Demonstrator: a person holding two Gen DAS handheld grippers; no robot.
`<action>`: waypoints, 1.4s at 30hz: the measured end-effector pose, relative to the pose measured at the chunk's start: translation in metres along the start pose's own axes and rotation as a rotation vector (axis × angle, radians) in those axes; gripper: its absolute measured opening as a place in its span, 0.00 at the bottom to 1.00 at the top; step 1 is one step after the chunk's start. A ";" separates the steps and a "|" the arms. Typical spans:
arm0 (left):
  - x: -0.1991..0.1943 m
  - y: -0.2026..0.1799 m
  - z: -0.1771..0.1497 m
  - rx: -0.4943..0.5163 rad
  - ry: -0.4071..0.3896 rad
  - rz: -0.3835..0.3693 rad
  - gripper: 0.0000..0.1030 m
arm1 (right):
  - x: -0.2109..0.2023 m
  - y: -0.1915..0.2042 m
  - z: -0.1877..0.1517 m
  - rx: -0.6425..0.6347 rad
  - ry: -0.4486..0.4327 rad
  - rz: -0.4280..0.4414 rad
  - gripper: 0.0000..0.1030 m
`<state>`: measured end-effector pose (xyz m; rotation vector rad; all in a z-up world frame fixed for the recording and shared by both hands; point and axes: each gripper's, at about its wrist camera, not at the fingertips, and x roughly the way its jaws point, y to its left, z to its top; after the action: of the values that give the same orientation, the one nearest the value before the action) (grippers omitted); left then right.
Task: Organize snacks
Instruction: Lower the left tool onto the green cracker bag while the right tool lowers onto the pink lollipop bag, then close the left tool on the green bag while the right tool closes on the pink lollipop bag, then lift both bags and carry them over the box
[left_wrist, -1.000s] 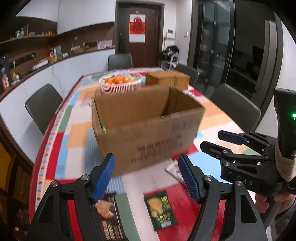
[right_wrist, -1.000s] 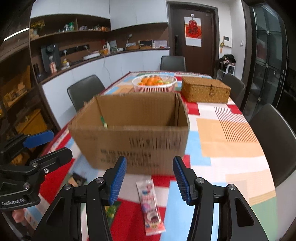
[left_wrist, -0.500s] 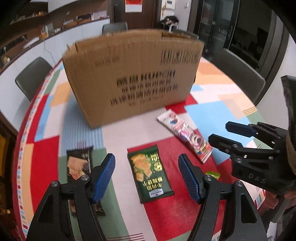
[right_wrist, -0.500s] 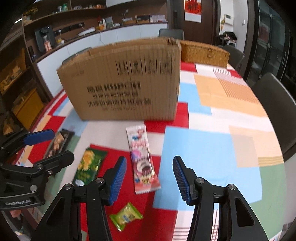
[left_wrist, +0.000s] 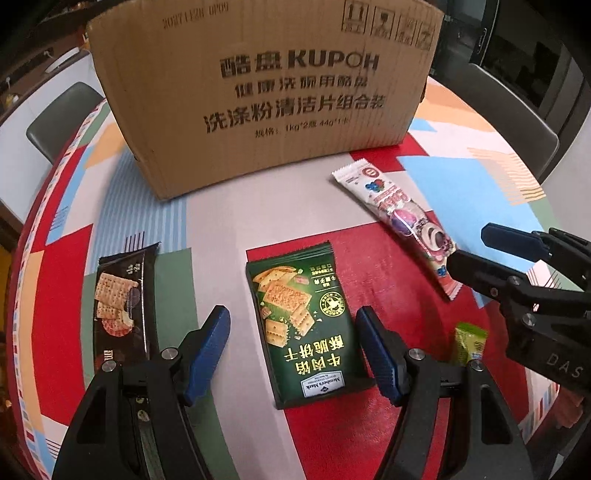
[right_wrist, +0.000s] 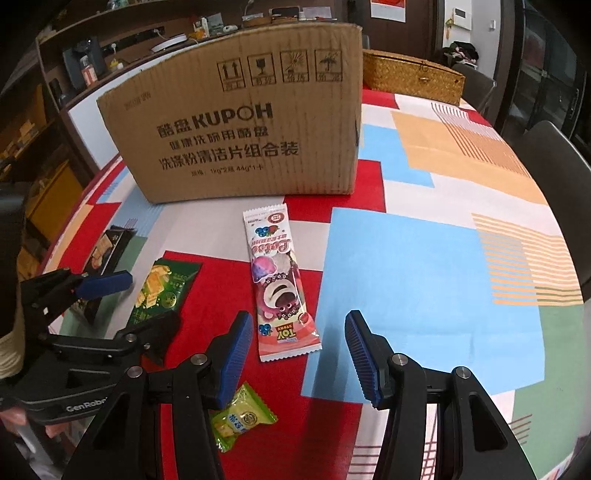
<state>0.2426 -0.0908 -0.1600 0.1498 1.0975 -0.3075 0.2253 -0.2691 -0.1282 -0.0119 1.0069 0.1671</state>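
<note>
A cardboard box (left_wrist: 258, 92) stands on the table, also in the right wrist view (right_wrist: 240, 129). In front of it lie a green cracker packet (left_wrist: 303, 317) (right_wrist: 162, 291), a black cracker packet (left_wrist: 118, 295) (right_wrist: 105, 247), a long pink snack packet (left_wrist: 399, 218) (right_wrist: 277, 284) and a small light-green candy (left_wrist: 469, 341) (right_wrist: 240, 417). My left gripper (left_wrist: 293, 350) is open, low over the green packet, which lies between its fingers. My right gripper (right_wrist: 293, 354) is open over the near end of the pink packet.
The table has a patchwork cloth (right_wrist: 424, 258) of red, blue and orange patches. A woven basket (right_wrist: 410, 75) stands behind the box at the right. Dark chairs (left_wrist: 59, 118) (right_wrist: 561, 155) stand around the table. Each gripper shows in the other's view (left_wrist: 524, 288) (right_wrist: 92, 306).
Both grippers have come down and tilted toward the table. The box top has left the view and the packets now lie close under the open fingers.
</note>
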 end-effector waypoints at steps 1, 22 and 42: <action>0.001 0.001 0.000 -0.001 -0.005 -0.002 0.67 | 0.002 0.000 0.001 -0.001 0.003 0.000 0.52; -0.008 0.026 0.002 -0.024 -0.066 -0.048 0.41 | 0.041 0.024 0.023 -0.078 0.033 -0.057 0.51; -0.047 0.029 0.003 -0.038 -0.156 -0.083 0.41 | 0.005 0.042 0.019 -0.036 -0.001 -0.046 0.29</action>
<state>0.2349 -0.0564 -0.1178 0.0456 0.9559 -0.3663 0.2384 -0.2253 -0.1195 -0.0679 1.0020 0.1430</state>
